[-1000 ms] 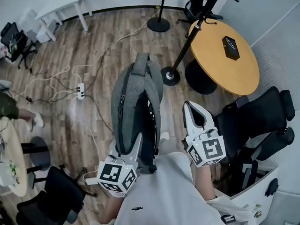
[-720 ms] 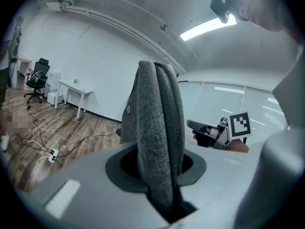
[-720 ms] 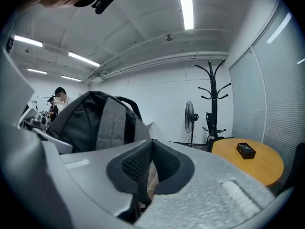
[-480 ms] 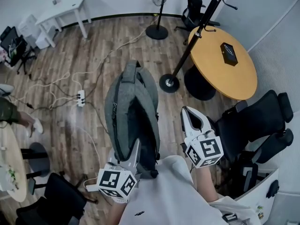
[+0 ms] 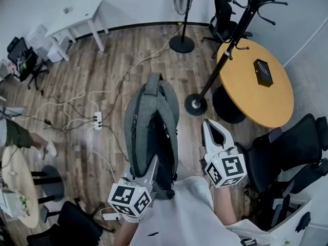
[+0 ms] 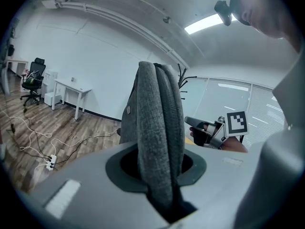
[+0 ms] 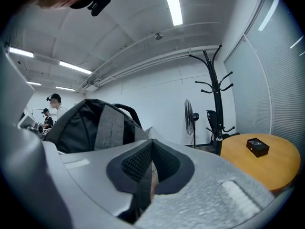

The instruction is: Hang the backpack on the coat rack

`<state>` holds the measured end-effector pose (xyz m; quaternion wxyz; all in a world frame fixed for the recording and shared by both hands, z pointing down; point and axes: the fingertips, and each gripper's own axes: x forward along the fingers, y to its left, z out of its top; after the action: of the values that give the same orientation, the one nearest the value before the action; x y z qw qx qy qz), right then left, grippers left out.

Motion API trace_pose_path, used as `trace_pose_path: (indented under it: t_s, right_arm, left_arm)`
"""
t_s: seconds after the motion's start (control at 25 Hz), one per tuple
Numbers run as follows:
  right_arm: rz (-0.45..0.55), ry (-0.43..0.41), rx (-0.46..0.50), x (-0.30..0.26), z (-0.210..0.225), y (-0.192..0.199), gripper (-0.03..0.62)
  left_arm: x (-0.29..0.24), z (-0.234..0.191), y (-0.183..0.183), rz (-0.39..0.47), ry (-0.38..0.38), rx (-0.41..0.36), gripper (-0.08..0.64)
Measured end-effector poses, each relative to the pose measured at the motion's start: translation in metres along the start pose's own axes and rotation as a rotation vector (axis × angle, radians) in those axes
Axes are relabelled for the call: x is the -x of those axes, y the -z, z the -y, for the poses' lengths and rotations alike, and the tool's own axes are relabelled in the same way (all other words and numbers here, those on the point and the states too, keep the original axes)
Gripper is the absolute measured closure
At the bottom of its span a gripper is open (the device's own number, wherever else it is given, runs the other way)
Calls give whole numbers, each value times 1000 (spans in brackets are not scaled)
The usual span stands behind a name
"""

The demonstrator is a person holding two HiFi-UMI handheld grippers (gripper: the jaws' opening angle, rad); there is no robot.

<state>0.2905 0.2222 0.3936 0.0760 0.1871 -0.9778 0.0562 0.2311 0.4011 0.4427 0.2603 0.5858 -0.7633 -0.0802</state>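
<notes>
Backpack [image 5: 148, 127]: grey, held clear of the wooden floor [image 5: 102, 81] in front of the person [image 5: 179, 214]. Its long side runs from near to far, with the top handle at the far end. It is not on the rack.
Left gripper [image 6: 159, 156]: clenched on the near end of the backpack. A thick grey padded band of the bag stands between the jaws and fills the gap, with both pads pressing on it.
Right gripper [image 7: 151, 144]: just right of the backpack and apart from it, pointing toward the far side. Its jaws are closed tip to tip, with nothing visibly gripped between the pads.
Coat rack [image 5: 212, 76]: a black pole with curved hooks at the top. Its round base stands on the floor just right of the backpack's far half, and the hooks are well apart from the bag.
Round table [image 5: 256, 94]: has a wooden top and stands right of the coat rack's pole, close beside it.
Black box [image 5: 264, 72]: lies on the round table, toward its far side.
Standing fan [image 5: 183, 14]: stands on a round base, far beyond the backpack and left of the coat rack's top.
White desk [image 5: 82, 19]: far left, by the wall.
Power strip [image 5: 96, 120]: on the floor left of the backpack.
Office chair [image 5: 292, 147]: black, on the near right, just right of the right gripper.
</notes>
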Motion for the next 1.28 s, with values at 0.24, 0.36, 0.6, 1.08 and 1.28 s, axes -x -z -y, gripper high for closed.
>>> trace_pose_path:
  t_s: [0.24, 0.36, 0.6, 1.08, 1.28]
  right_arm:
    - [17, 35, -70, -53, 57, -16, 591]
    - [37, 41, -94, -77, 84, -25, 591]
    - [51, 37, -106, -112, 128, -39, 591]
    - [1, -21, -160, -153, 112, -25, 591]
    - [-31, 9, -145, -169, 119, -24, 591]
  left_arm:
    - [-81, -9, -44, -68, 52, -24, 437]
    - [-117, -10, -57, -91, 68, -36, 437]
    - [-164, -4, -84, -72, 56, -81, 437]
    - [-181, -46, -104, -82, -32, -50, 438]
    - [-218, -59, -115, -105, 11, -50, 437]
